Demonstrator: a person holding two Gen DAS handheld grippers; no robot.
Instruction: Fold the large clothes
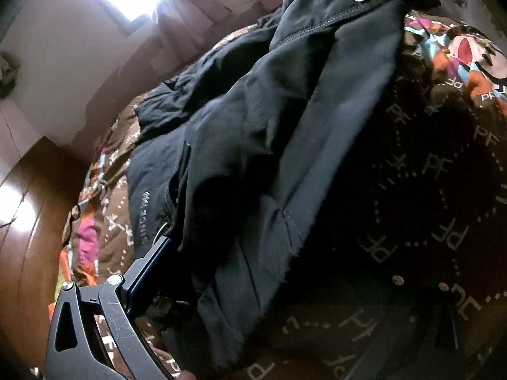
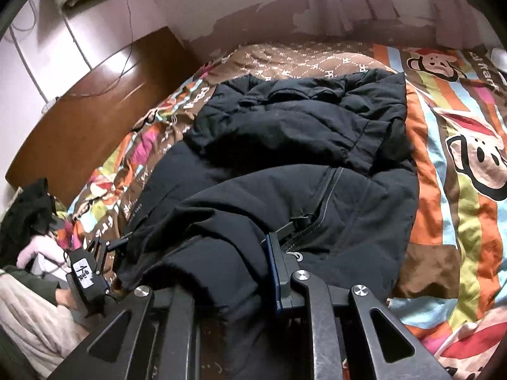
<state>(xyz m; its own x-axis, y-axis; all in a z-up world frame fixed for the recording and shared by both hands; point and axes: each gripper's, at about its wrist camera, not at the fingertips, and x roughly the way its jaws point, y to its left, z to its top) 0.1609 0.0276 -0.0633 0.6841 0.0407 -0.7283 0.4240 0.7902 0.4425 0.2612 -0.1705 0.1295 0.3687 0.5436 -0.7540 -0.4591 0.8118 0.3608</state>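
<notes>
The black padded jacket (image 2: 285, 164) sprawls mid-frame across a cartoon-monkey bedspread (image 2: 459, 158). The right gripper (image 2: 253, 272) pinches its near hem at bottom centre; the left gripper (image 2: 111, 247), lower left, grips the edge too. A wooden headboard (image 2: 88, 110) and peeling wall (image 2: 237, 9) sit upper left.

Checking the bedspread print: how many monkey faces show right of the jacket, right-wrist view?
2: one monkey face far up, another nearer, beside the jacket; more may lie hidden.
</notes>
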